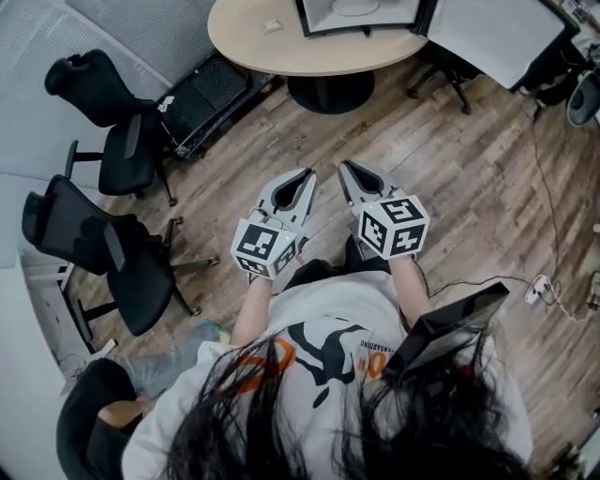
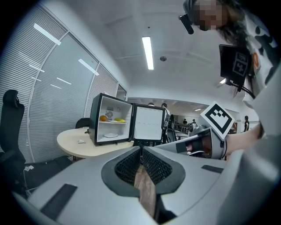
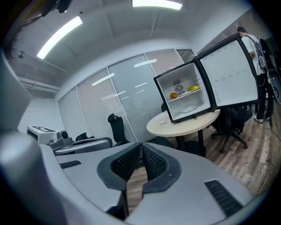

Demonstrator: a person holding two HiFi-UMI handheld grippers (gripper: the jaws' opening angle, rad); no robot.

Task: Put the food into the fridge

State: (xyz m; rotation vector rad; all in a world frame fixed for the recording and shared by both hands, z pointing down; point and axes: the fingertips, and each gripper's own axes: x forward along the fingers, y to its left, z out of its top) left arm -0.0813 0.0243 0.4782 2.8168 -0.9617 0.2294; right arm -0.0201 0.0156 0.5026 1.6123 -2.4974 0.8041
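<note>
A small black fridge [image 1: 361, 29] stands open on the round table [image 1: 281, 52], its door [image 1: 497, 33] swung to the right. In the left gripper view the fridge [image 2: 94, 121] holds an orange [image 2: 102, 117], a yellow fruit [image 2: 119, 120] and a white plate [image 2: 110, 135]. The right gripper view shows the same orange [image 3: 174, 96], yellow fruit [image 3: 193, 88] and plate [image 3: 189, 108]. My left gripper [image 1: 307, 173] and right gripper [image 1: 345, 166] hang side by side over the wooden floor, pointing at the table. Both are shut and hold nothing, in the left gripper view [image 2: 141, 149] and the right gripper view [image 3: 140, 147].
Two black office chairs [image 1: 112, 131] [image 1: 103, 253] stand at the left, a black case [image 1: 211, 98] beside the table foot. A small white item [image 1: 273, 26] lies on the table. A cable and power strip [image 1: 539, 289] lie at the right. Another person sits at bottom left [image 1: 122, 394].
</note>
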